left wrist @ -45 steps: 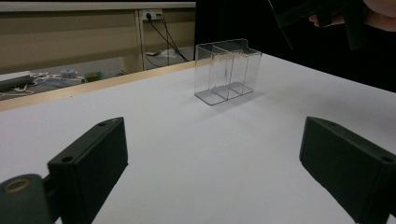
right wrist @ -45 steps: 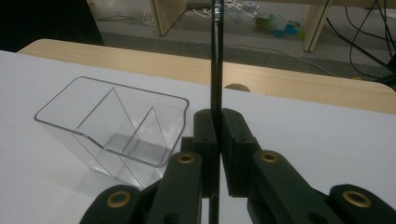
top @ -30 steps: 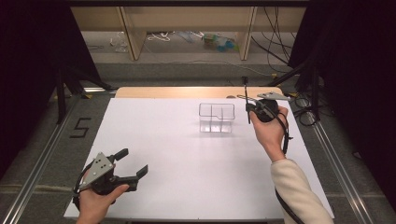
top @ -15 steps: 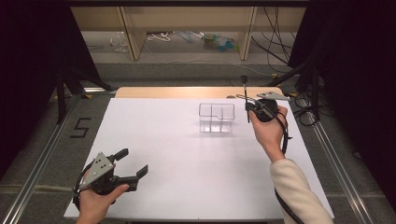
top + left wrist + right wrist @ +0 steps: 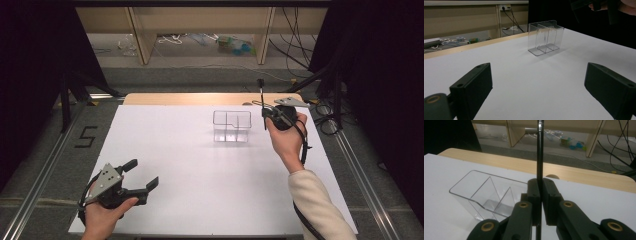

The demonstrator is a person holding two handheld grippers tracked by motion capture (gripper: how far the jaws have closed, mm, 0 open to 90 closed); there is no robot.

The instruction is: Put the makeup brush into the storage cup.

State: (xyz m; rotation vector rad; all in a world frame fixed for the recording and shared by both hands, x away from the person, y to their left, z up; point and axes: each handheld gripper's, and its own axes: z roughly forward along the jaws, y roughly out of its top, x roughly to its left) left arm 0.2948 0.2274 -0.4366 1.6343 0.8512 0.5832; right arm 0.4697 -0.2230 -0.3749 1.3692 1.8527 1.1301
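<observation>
High view: right gripper [image 5: 263, 111] at 2 o'clock on the white tabletop [image 5: 200, 170], fingers clamped on a thin black stick [image 5: 261, 102] standing upright, just right of the clear box [image 5: 232, 126]. Left gripper [image 5: 142, 176] at 7 o'clock, fingers wide apart, nothing between them.

Left gripper view: spread fingers [image 5: 471, 87] frame bare tabletop; box [image 5: 545, 37] at 12 o'clock, well apart.

Right gripper view: fingers [image 5: 534, 192] pinch the stick [image 5: 539, 152], vertical; box [image 5: 487, 192] at 9 o'clock, near.
</observation>
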